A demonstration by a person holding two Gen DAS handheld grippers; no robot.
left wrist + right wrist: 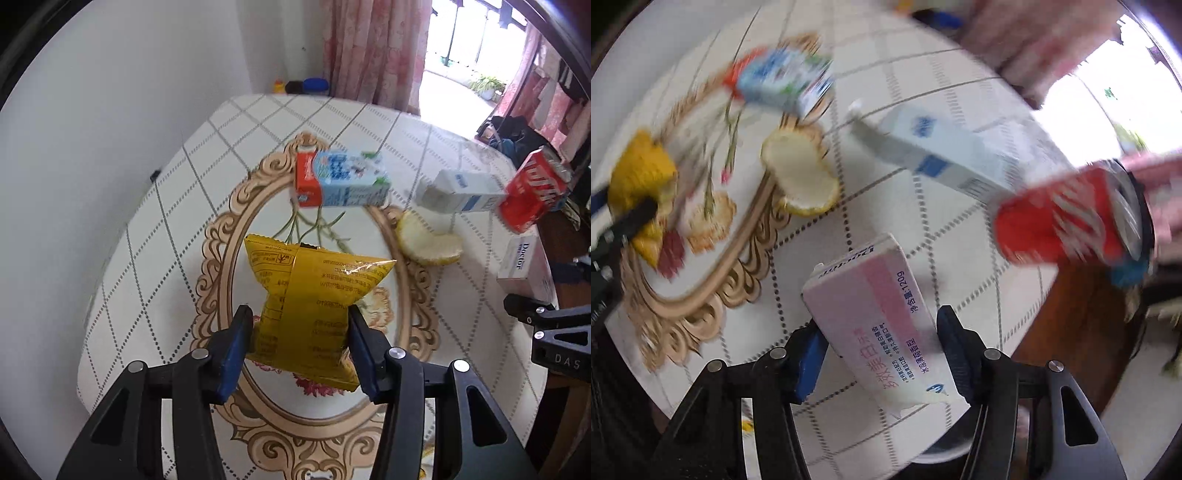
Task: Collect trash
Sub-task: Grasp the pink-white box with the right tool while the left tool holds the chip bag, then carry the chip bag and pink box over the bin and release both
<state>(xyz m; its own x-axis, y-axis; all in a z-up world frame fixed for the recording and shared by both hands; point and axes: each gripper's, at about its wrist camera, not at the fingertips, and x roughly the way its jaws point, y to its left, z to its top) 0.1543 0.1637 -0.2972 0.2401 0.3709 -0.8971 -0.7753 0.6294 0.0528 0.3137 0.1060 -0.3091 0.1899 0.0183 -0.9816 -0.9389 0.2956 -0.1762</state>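
Crinkled yellow foil snack packet (pixel 314 306) sits pinched at its waist between the blue pads of the left gripper (pixel 301 347), above the ornate-patterned tablecloth (pixel 166 229); its printed back faces the camera.

Pink-and-white toothpaste carton (pixel 875 321), one end torn, is clamped between the jaws of the right gripper (pixel 882 354).

On the cloth beyond: blue-and-red milk carton (pixel 341 179), white-and-blue carton (pixel 460 192), red can (pixel 533 192), pale yellow fruit peel (pixel 428 240).

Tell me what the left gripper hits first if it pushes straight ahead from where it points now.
Probably the blue milk carton lying on the table. The left gripper already holds the yellow snack bag, so the bag would likely touch first; depth is unclear.
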